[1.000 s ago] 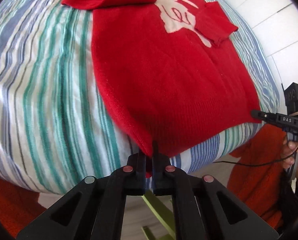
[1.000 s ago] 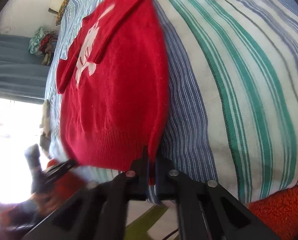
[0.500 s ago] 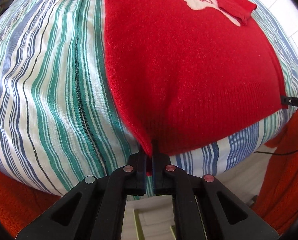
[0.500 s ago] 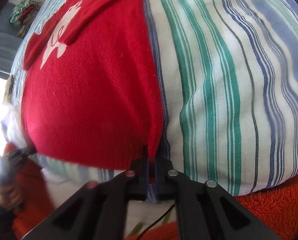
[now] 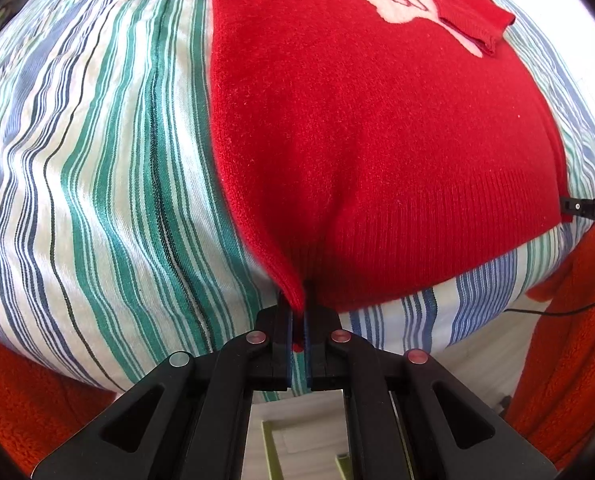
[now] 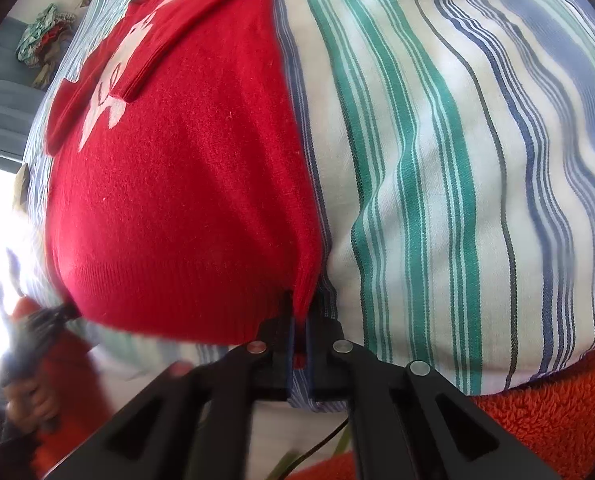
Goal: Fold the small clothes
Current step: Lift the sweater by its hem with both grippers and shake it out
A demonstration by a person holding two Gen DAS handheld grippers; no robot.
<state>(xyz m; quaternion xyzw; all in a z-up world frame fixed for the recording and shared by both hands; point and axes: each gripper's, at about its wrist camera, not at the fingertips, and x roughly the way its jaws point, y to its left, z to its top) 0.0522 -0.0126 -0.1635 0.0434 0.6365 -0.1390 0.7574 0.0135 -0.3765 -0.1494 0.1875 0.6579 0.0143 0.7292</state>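
We've dropped closer to the striped bedcover (image 5: 109,184), both grippers, left gripper (image 5: 298,312) and right gripper (image 6: 300,320), still clenched on the red sweater (image 5: 369,128) hem corners, so the bottom-up fold hasn't started.

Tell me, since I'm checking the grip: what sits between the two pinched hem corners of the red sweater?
Only the red sweater's own ribbed hem, lying on the striped sheet. The left wrist view shows it running from the left gripper toward the far corner.

I count one red sweater (image 5: 369,128) with one white motif (image 5: 397,4) and two sleeves folded in, one striped sheet (image 5: 109,168), and two grippers, left gripper (image 5: 298,312) and right gripper (image 6: 300,316) (each clamped on a hem corner).
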